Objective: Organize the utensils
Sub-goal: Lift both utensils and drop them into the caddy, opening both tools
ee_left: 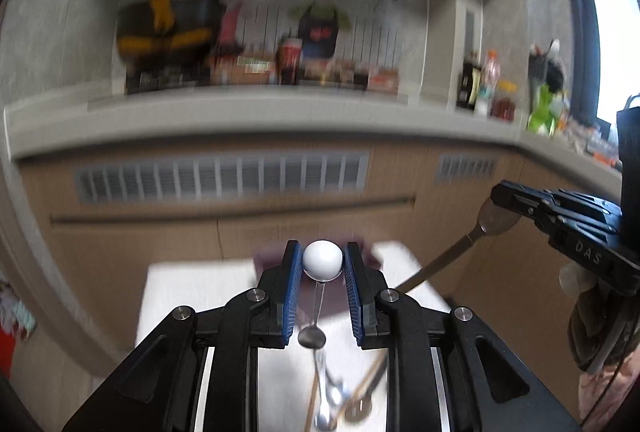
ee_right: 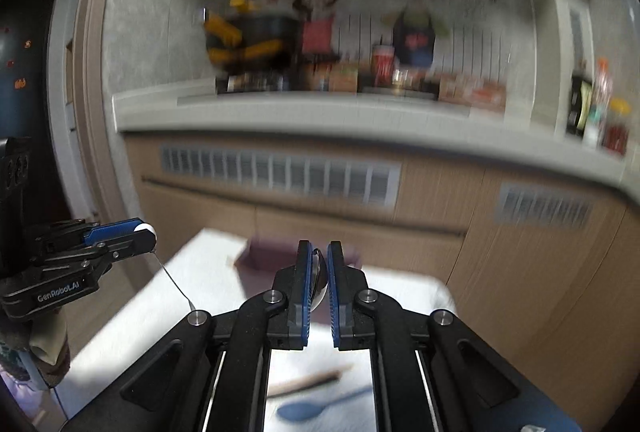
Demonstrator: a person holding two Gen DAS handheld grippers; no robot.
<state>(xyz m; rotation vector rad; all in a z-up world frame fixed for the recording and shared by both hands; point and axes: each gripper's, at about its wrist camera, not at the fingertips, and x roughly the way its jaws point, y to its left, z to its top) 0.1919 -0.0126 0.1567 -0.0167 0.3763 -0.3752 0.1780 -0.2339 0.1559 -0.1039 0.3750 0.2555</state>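
Left hand-held gripper (ee_left: 322,262): blue pads clamped on the white ball (ee_left: 322,261) at the top of a thin wire utensil; the wire hangs straight down from the ball, between the 2 fingers, to a small dark spoon bowl (ee_left: 311,337) below the pads. Seen from the right wrist camera, this gripper (ee_right: 146,232) sits to the left of the right one, well apart from it, the ball end showing at its tip and the wire trailing down toward the white worktop (ee_right: 132,316). Right hand-held gripper (ee_right: 319,264): pads nearly together, clamped on the bowl of a metal spoon (ee_right: 319,274) held edge-on between them. From the left wrist camera, the same gripper (ee_left: 505,198) enters from the right, the spoon (ee_left: 494,222) hanging below its tip with the handle slanting down-left toward the worktop (ee_left: 192,296). Below the left gripper, on the worktop: several blurred utensils (ee_left: 332,400), metal and brownish, count unclear. Below the right gripper, on the worktop: 1 blue spoon (ee_right: 304,410) and 1 brown stick-like utensil (ee_right: 308,382), both blurred. Ahead of both grippers, at the worktop's far edge: a dark purple container (ee_right: 264,252), details blurred. Beyond: kitchen counter (ee_left: 240,120) with bottles and packets, blurred.
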